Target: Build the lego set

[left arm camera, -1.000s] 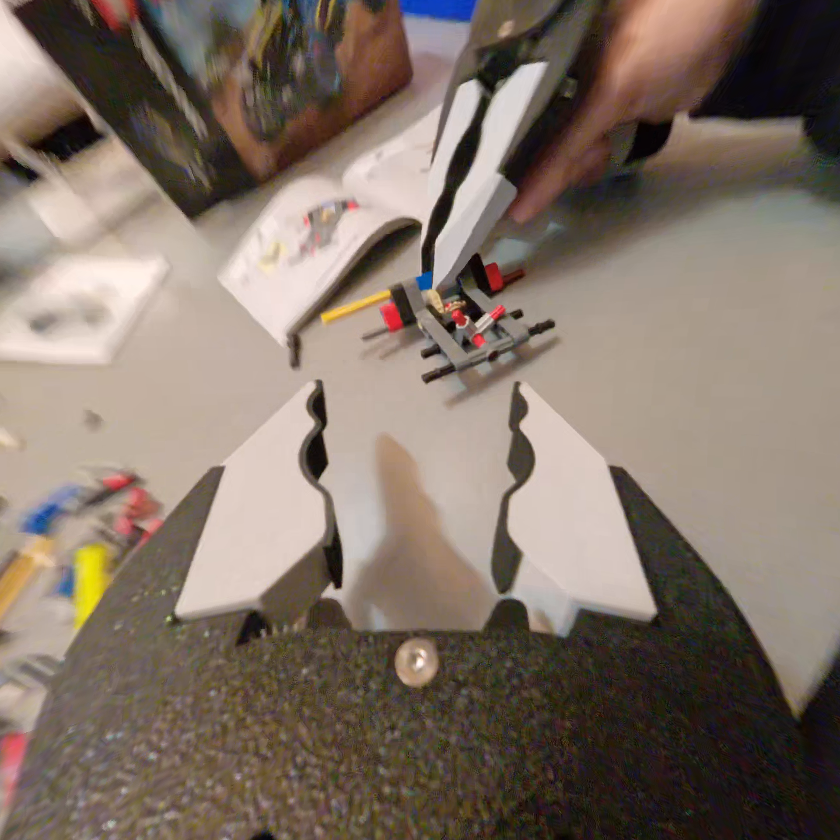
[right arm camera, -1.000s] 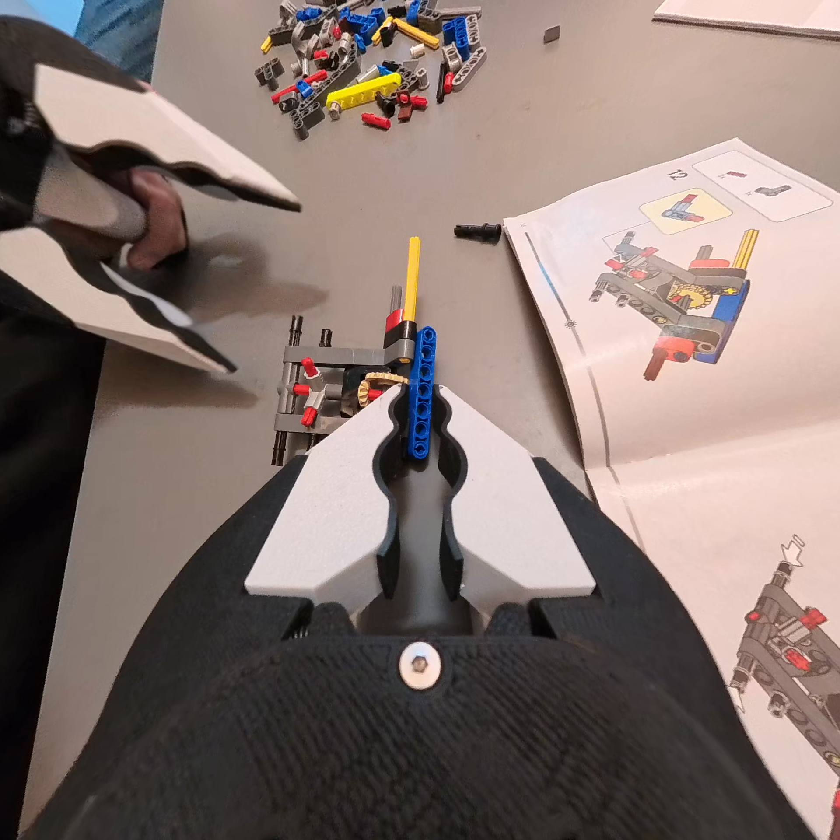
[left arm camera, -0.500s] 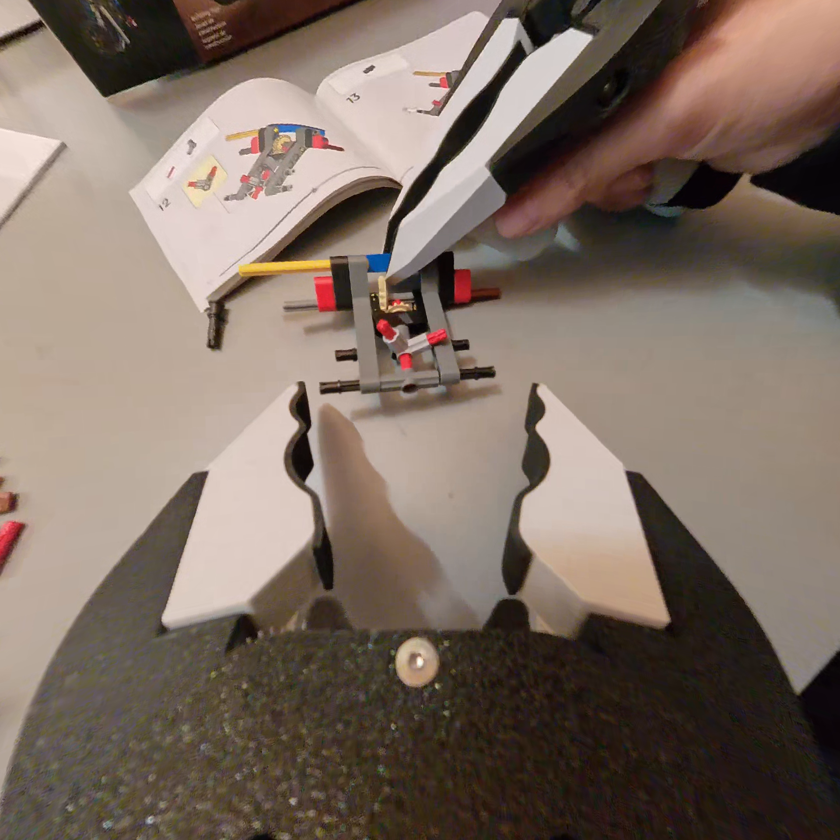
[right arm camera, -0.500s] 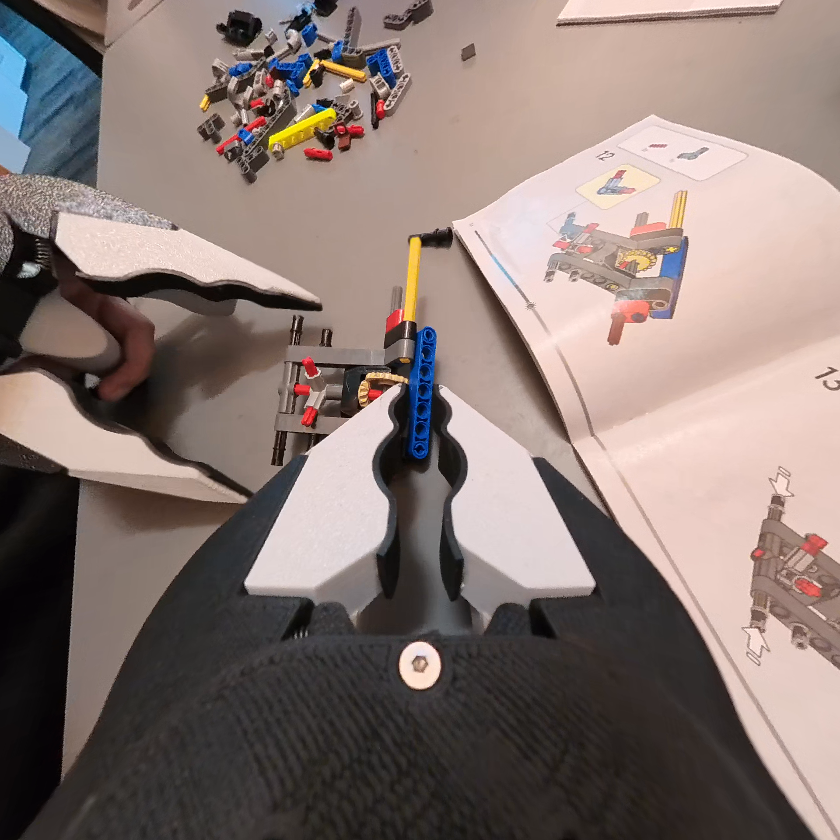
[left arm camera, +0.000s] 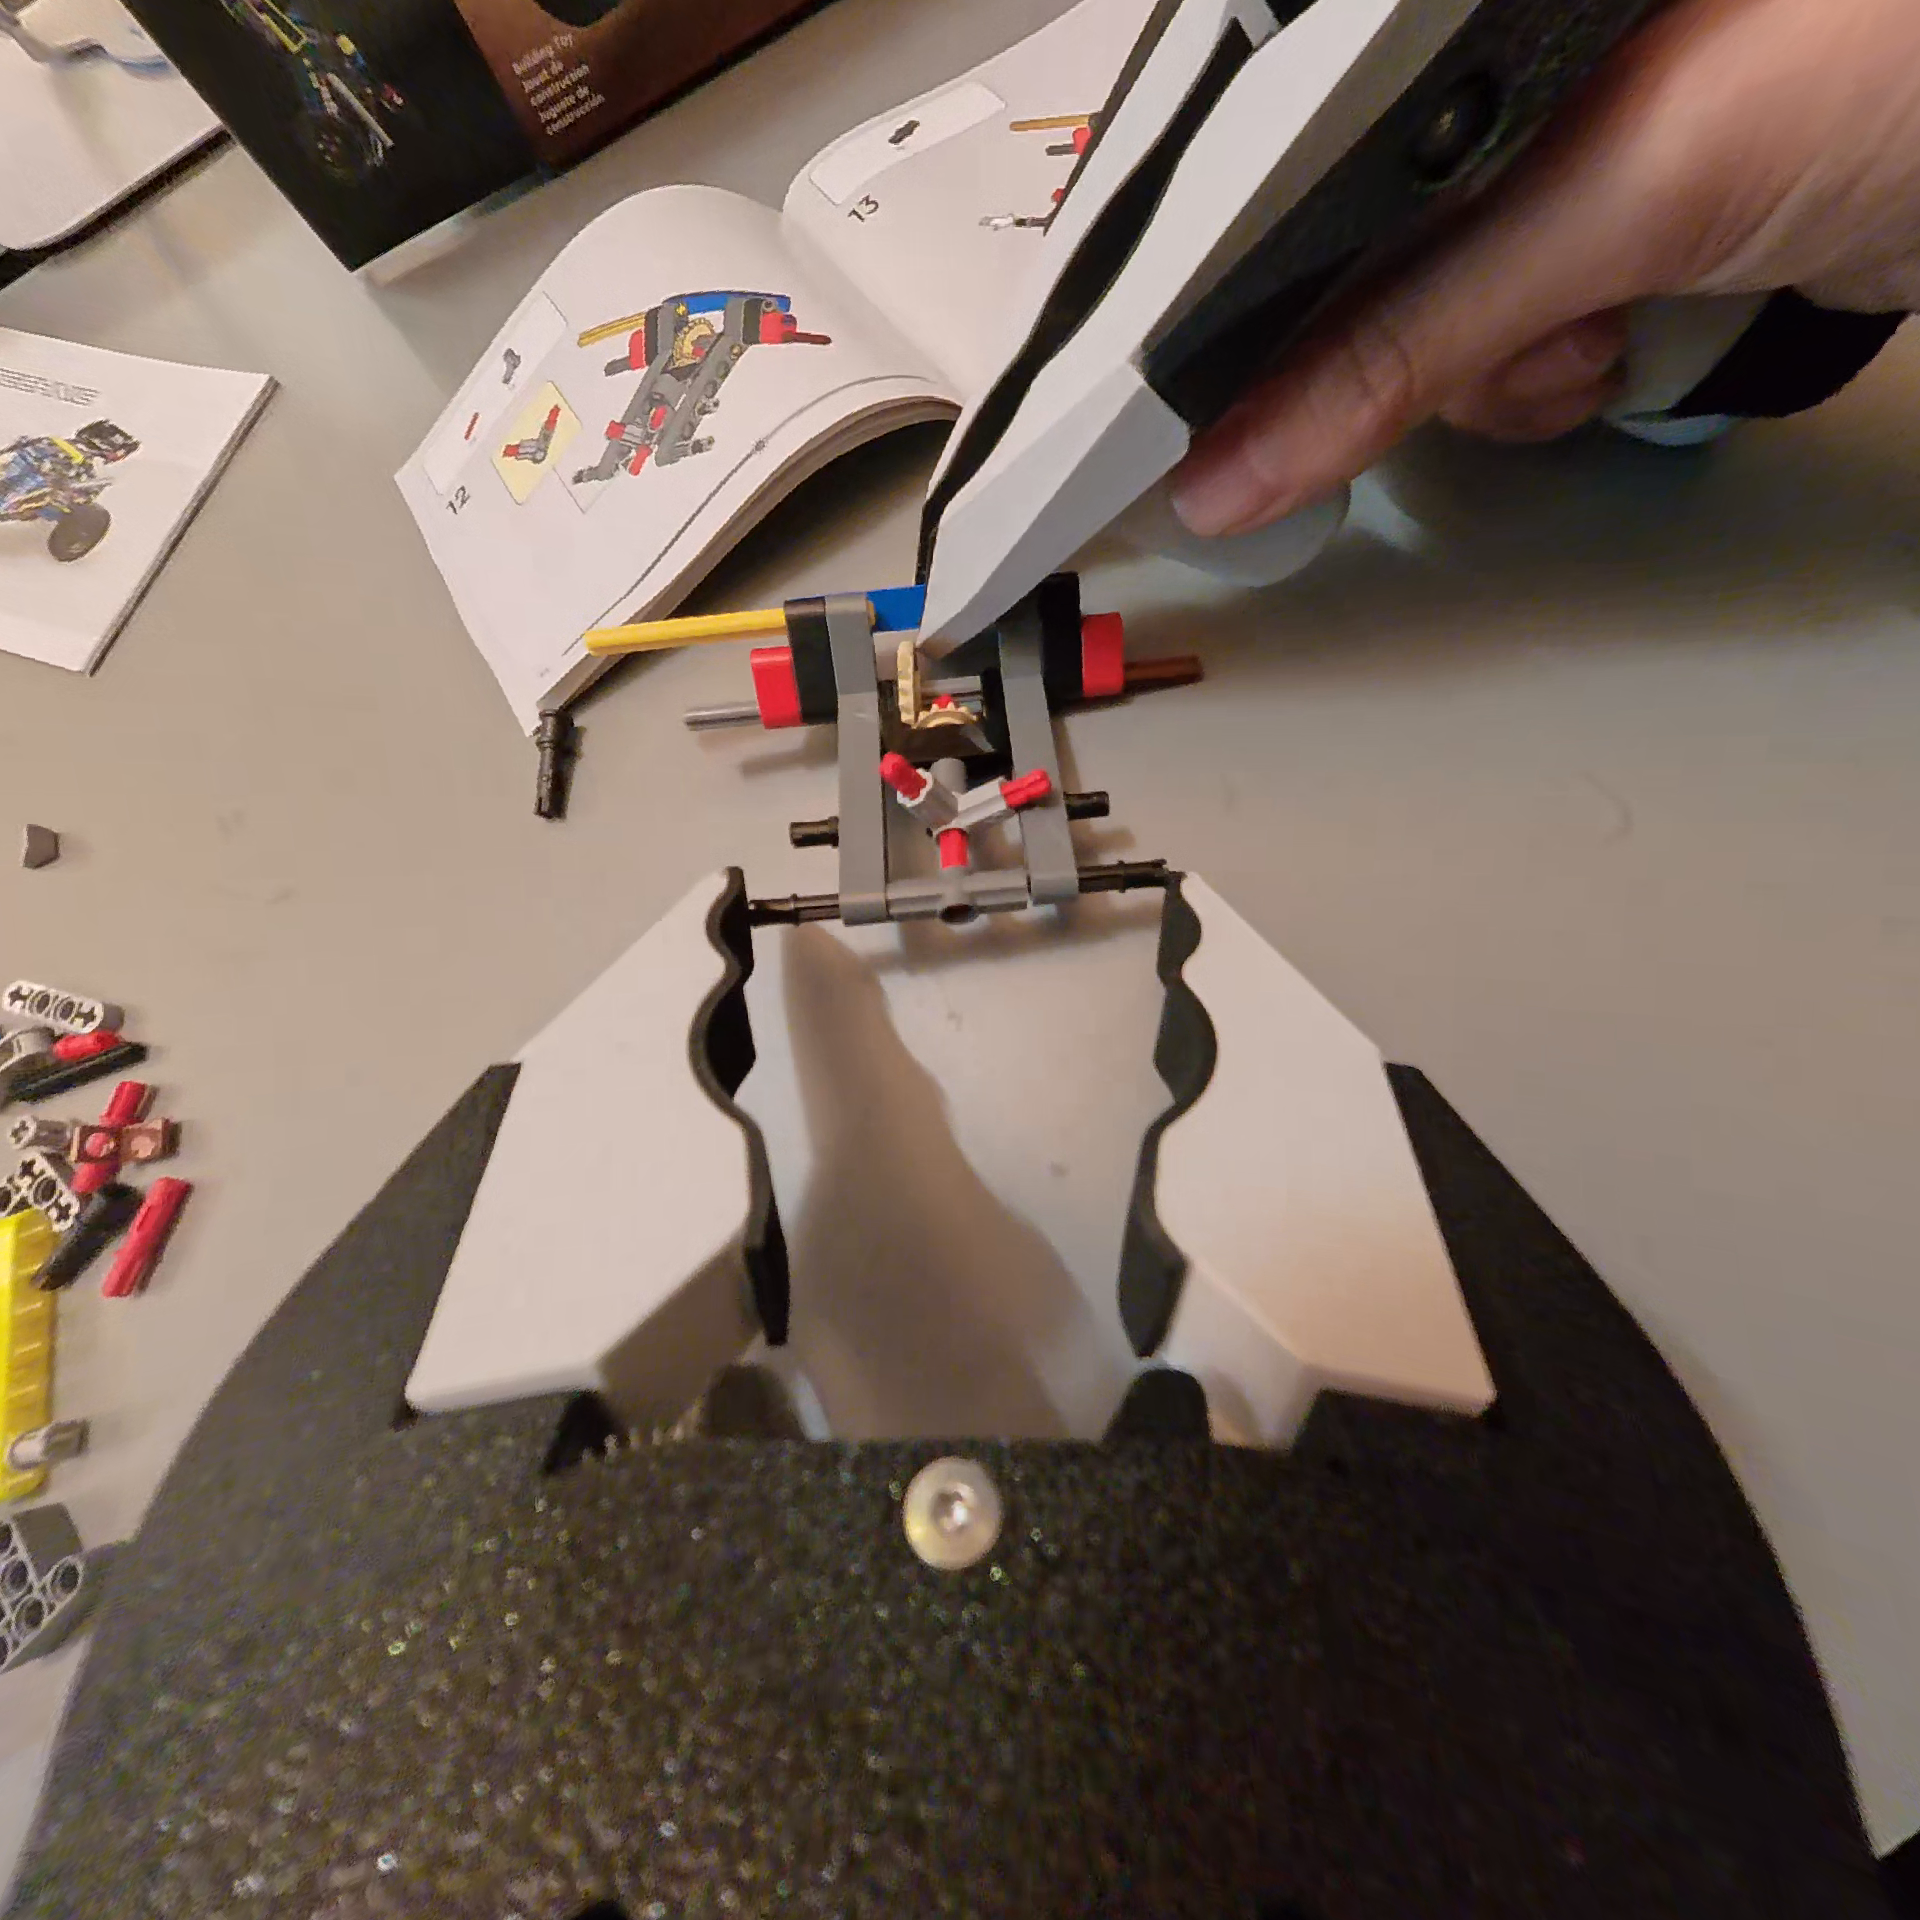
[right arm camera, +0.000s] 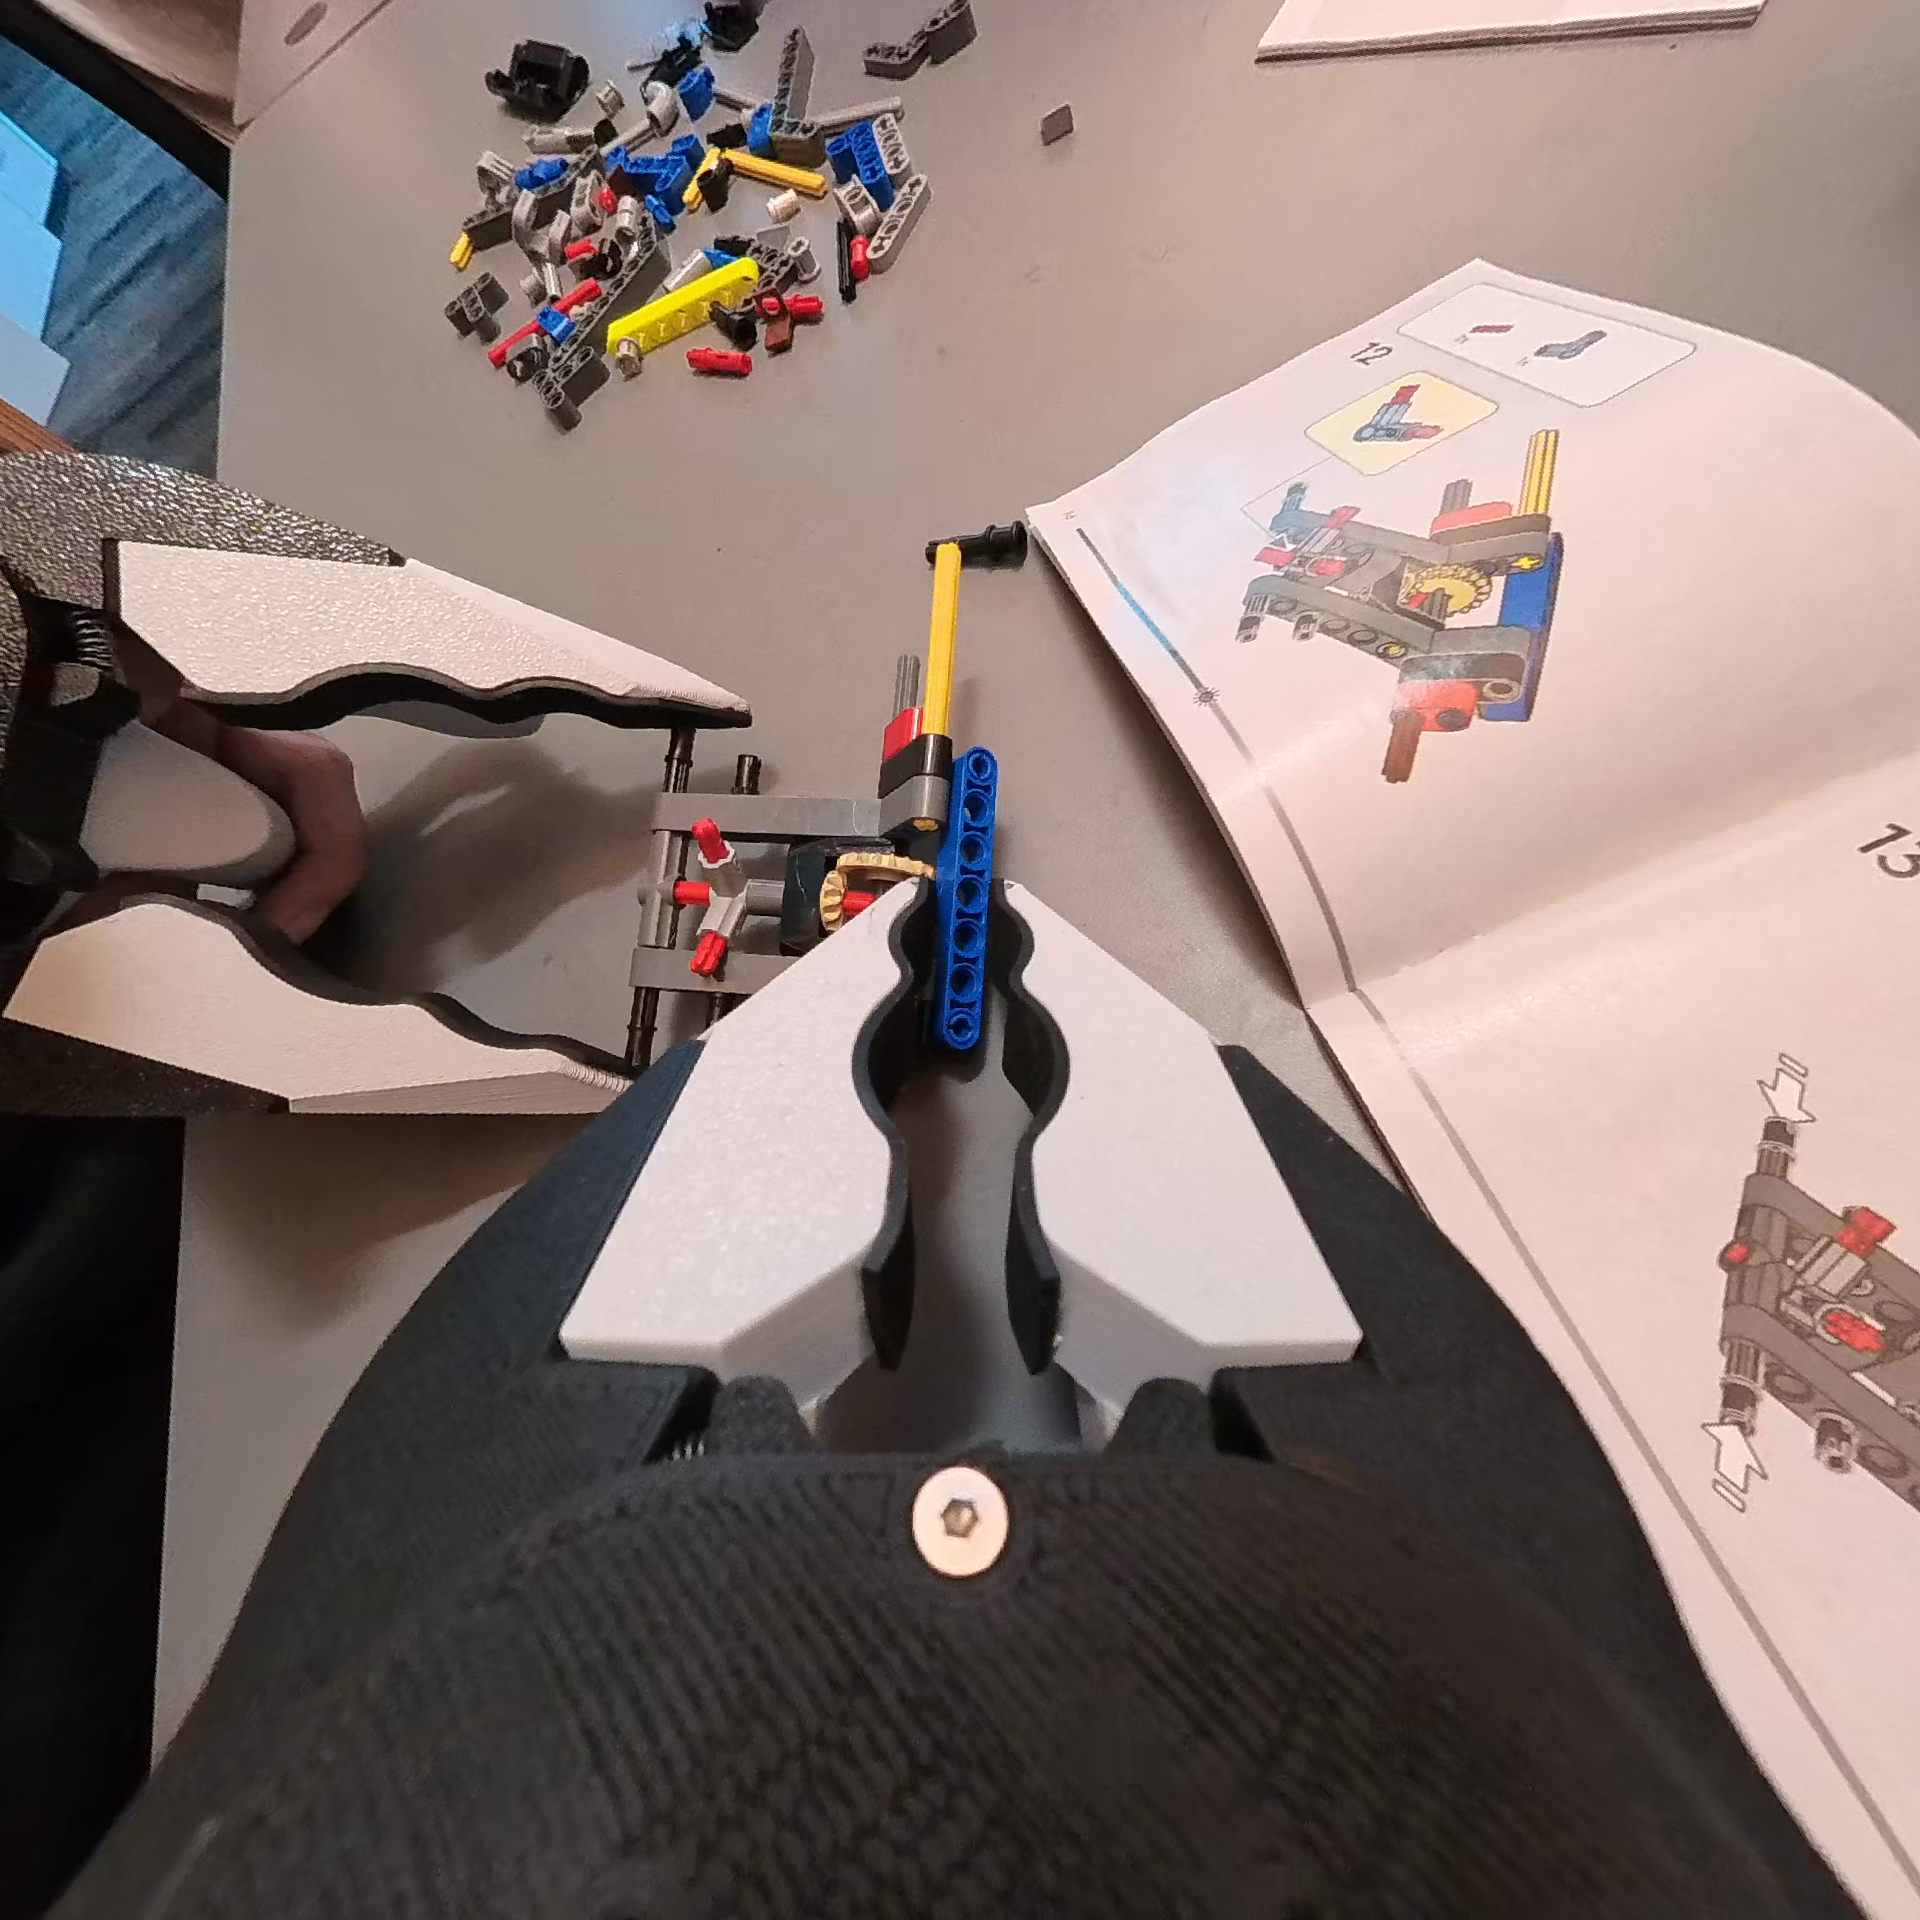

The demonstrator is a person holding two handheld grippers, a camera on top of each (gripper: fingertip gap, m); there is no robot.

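The partly built lego assembly (left arm camera: 951,764) lies flat on the grey surface (left arm camera: 1455,831), near the middle of the left wrist view and just past that camera's own fingertips. It is a grey frame with black pins sticking out at its 3 and 9 o'clock sides, red connectors and a tan gear inside it, and a yellow axle (right arm camera: 940,634) pointing to 12 o'clock in the right wrist view. Along the frame's far edge runs a blue beam (right arm camera: 966,899), and the right hand-held gripper (right arm camera: 961,904) is clenched on that beam, its two grey fingers pinching it from either side. The left hand-held gripper (left arm camera: 951,904) is released, its fingers spread wide, each tip just beside the end of the long black pin at the near end of the frame; whether they touch it I cannot tell. A loose black pin (left arm camera: 554,764) lies at 9 o'clock from the assembly in the left wrist view, just beside the corner of the open instruction booklet (left arm camera: 727,343), which spreads toward 11 o'clock. A pile of loose parts (right arm camera: 675,239) in blue, yellow, red and grey sits well apart, at 11 o'clock in the right wrist view. A dark box (left arm camera: 416,114) stands behind the booklet, and a second leaflet (left arm camera: 104,499) lies at 10 o'clock.
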